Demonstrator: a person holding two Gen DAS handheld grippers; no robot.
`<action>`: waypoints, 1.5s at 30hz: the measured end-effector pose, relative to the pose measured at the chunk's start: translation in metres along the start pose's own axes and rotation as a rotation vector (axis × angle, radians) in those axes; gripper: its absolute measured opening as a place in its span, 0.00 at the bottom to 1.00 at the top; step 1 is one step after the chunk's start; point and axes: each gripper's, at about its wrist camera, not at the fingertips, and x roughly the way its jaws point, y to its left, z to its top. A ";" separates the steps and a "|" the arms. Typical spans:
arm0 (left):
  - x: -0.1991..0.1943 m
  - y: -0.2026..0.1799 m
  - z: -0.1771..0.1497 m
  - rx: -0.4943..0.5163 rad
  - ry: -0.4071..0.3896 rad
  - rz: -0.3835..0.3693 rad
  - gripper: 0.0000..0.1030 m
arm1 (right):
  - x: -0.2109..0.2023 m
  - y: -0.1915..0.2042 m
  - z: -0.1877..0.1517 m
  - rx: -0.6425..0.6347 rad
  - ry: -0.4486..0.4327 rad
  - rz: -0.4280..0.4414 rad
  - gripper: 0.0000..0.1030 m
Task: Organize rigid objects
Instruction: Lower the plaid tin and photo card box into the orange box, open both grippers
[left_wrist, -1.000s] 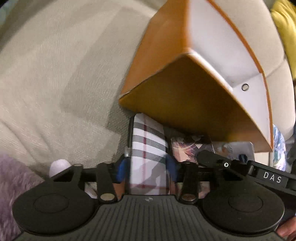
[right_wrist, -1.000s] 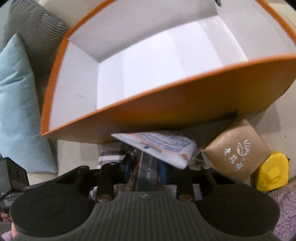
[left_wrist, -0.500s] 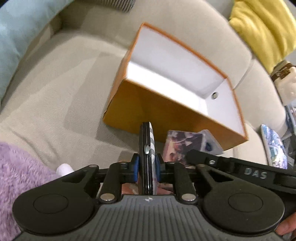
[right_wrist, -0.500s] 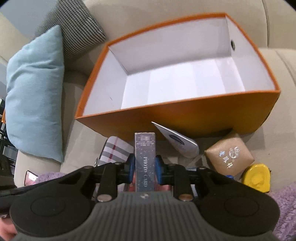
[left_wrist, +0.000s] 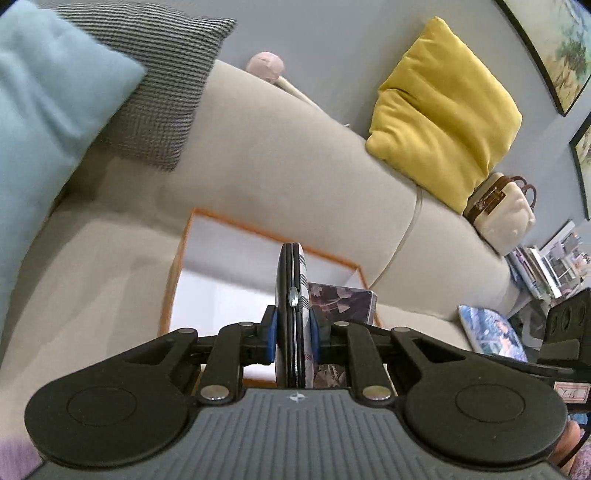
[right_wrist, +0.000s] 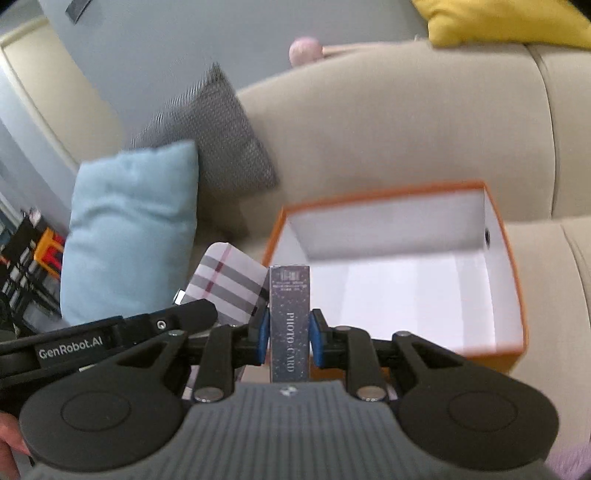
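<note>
Left wrist cam first: the left gripper (left_wrist: 293, 334) is squeezed about as tight as it goes, blue pads pressed on both faces of a flat plaid case (left_wrist: 295, 314) held edge-on, so you mostly see its dark rim and a little metal snap, with the checked pattern peeking out on the right face. It's held up above the orange box (left_wrist: 173, 284), which sits open on the beige sofa (left_wrist: 277, 155) with a white inside. Just right of the case there's the dark photo card box (left_wrist: 340, 301), held up by the other claw. No readable text on anything in this view; the pillows and bag behind are a bit smeared. Right wrist cam: the right gripper (right_wrist: 286, 338) is nearly closed too, pads clamped on the narrow sides of the photo card box (right_wrist: 290, 317), standing upright, with "PHOTO CARD" printed down its spine; there's smaller print near the top, but it's too blurry to read. The plaid case (right_wrist: 229, 284) shows just to its left, and the left tool's arm reads "GenRobot.AI". The orange box (right_wrist: 513, 295) sits behind and to the right, nothing visible inside.
</note>
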 end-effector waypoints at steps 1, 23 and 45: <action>0.011 0.003 0.008 -0.008 0.019 -0.006 0.18 | 0.007 -0.004 0.007 0.007 -0.002 -0.006 0.23; 0.234 0.032 0.026 0.058 0.364 0.352 0.19 | 0.159 -0.110 0.040 0.126 0.232 -0.073 0.23; 0.113 0.038 0.037 0.287 0.166 0.447 0.47 | 0.210 -0.091 0.041 0.153 0.376 -0.095 0.23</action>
